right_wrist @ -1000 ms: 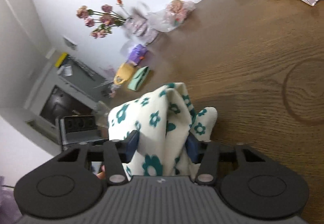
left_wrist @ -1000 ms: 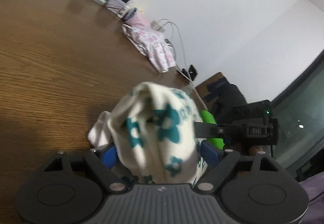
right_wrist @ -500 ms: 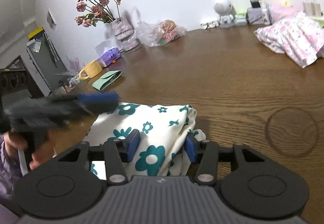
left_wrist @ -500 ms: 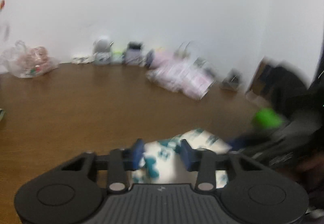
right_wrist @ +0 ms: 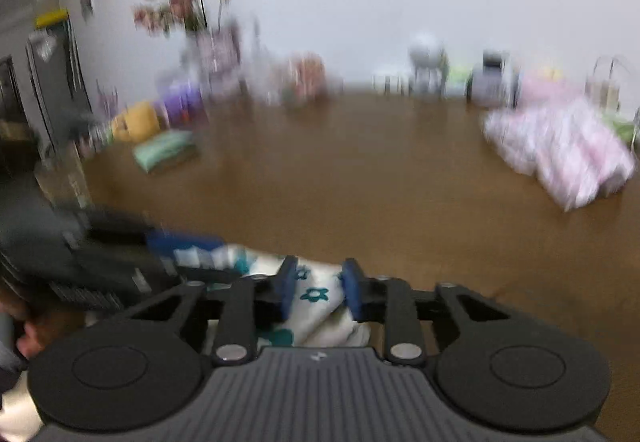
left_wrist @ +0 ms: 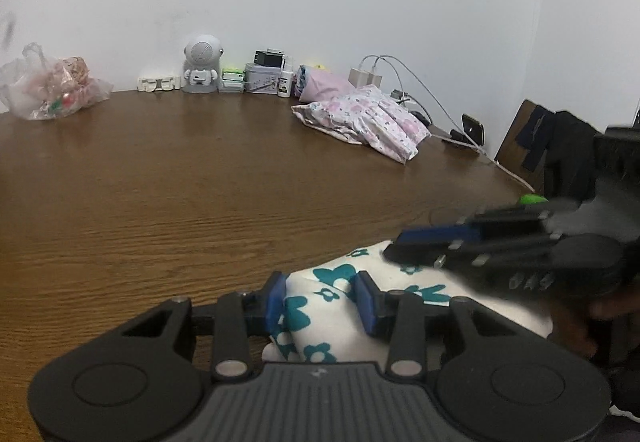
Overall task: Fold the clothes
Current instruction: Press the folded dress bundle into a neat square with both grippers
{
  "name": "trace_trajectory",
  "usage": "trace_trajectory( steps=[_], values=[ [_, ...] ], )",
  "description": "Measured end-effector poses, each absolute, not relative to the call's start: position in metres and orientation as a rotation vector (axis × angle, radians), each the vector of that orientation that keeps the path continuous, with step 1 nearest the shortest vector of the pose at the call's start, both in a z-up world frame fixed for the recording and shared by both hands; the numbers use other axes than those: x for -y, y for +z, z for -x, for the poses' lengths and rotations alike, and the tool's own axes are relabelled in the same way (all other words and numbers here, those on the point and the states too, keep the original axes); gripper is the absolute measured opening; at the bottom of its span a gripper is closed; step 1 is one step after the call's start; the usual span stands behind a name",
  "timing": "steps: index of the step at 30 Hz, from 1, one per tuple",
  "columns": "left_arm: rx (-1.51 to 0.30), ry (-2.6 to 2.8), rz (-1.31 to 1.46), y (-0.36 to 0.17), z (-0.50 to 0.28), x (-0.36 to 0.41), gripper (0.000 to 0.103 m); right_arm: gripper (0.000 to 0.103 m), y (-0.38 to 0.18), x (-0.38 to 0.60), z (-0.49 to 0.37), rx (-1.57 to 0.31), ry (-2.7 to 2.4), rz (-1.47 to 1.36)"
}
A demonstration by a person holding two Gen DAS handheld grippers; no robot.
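Note:
A white cloth with teal flowers (left_wrist: 332, 306) lies at the near edge of the brown wooden table (left_wrist: 200, 186). My left gripper (left_wrist: 322, 300) is shut on a bunched part of it. My right gripper (right_wrist: 318, 292) is shut on another part of the same cloth (right_wrist: 316, 298), low over the table. In the left wrist view the right gripper (left_wrist: 424, 242) shows at the right, over the cloth. In the blurred right wrist view the left gripper (right_wrist: 176, 246) shows at the left.
A folded pink floral garment (left_wrist: 368, 122) lies at the back right. Along the wall stand a small white robot figure (left_wrist: 201, 64), boxes, chargers with cables and a plastic bag (left_wrist: 48, 90). A flower vase (right_wrist: 212, 46), a yellow mug and a green pouch (right_wrist: 164, 150) sit at the left.
Both grippers have come down from holding the cloth raised and tilted to level with the table. The cloth now rests low on the table between them.

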State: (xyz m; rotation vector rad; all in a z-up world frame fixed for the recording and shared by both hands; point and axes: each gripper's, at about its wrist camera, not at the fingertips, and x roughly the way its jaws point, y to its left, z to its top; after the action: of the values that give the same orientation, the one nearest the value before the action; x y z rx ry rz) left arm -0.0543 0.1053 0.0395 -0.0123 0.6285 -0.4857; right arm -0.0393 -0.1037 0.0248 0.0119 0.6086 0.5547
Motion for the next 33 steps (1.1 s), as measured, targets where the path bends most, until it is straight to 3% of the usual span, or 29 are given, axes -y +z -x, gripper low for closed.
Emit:
trace_trajectory(
  steps=[4, 8, 14, 17, 20, 25, 28, 30, 31, 33],
  values=[
    [-0.618, -0.497, 0.009, 0.038, 0.054, -0.106, 0.038, 0.02, 0.017, 0.099, 0.043, -0.619, 0.533, 0.002],
    [-0.611, -0.505, 0.016, 0.041, 0.049, -0.111, 0.047, 0.022, 0.022, 0.103, 0.042, -0.618, 0.52, -0.014],
    [-0.536, -0.453, 0.047, 0.071, 0.078, -0.123, 0.052, 0.024, 0.049, 0.116, 0.071, -0.504, 0.605, -0.071],
    [-0.559, -0.422, 0.066, 0.075, 0.089, -0.122, 0.05, 0.024, 0.041, 0.104, 0.071, -0.532, 0.627, -0.021],
    [-0.643, -0.385, 0.073, 0.058, 0.084, -0.113, 0.039, 0.024, 0.028, 0.094, 0.065, -0.564, 0.604, -0.004],
    [-0.639, -0.416, 0.131, 0.054, 0.08, -0.121, 0.04, 0.024, 0.027, 0.095, 0.066, -0.576, 0.609, -0.006],
    [-0.594, -0.469, 0.154, 0.063, 0.089, -0.134, 0.053, 0.042, 0.036, 0.111, 0.076, -0.563, 0.633, -0.042],
    [-0.57, -0.552, 0.157, 0.069, 0.101, -0.14, 0.074, 0.075, 0.043, 0.129, 0.085, -0.557, 0.677, -0.07],
    [-0.567, -0.599, 0.156, 0.07, 0.106, -0.14, 0.084, 0.078, 0.044, 0.136, 0.089, -0.564, 0.701, -0.082],
    [-0.598, -0.637, 0.133, 0.067, 0.113, -0.132, 0.085, 0.079, 0.043, 0.142, 0.092, -0.601, 0.734, -0.092]
  ],
)
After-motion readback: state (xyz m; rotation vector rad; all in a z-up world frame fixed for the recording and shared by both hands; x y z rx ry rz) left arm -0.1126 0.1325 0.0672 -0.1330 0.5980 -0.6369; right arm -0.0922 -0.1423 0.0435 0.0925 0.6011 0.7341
